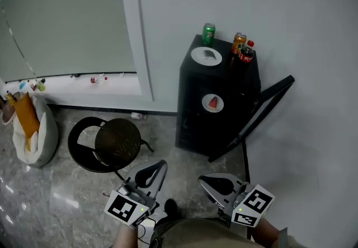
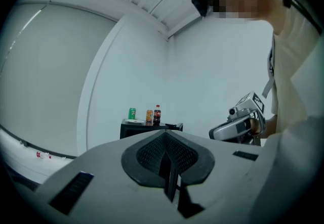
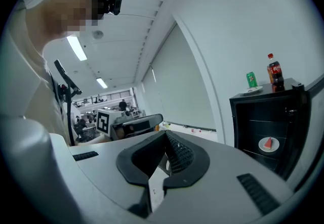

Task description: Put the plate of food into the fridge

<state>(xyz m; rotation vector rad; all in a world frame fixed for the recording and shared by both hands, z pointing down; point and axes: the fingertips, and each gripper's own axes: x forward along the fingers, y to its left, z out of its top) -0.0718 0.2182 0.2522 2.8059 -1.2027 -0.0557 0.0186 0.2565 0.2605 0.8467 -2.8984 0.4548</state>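
A black mini fridge (image 1: 193,101) stands against the wall with its door (image 1: 263,110) swung open to the right. A white plate (image 1: 206,56) lies on its top. Another plate with a red wedge of food (image 1: 212,103) sits on a shelf inside and also shows in the right gripper view (image 3: 269,144). My left gripper (image 1: 159,167) and right gripper (image 1: 205,181) hang low near my body, well short of the fridge. Both are shut with nothing between their jaws. The left gripper's (image 2: 164,137) own view shows the fridge top far off. The right gripper's (image 3: 166,138) own view shows its pads pressed together.
A green can (image 1: 208,34), an orange can (image 1: 239,43) and a cola bottle (image 1: 246,51) stand on the fridge top beside the plate. A black round stool (image 1: 114,143) stands on the floor left of the fridge. A white bag (image 1: 36,132) leans by the window wall.
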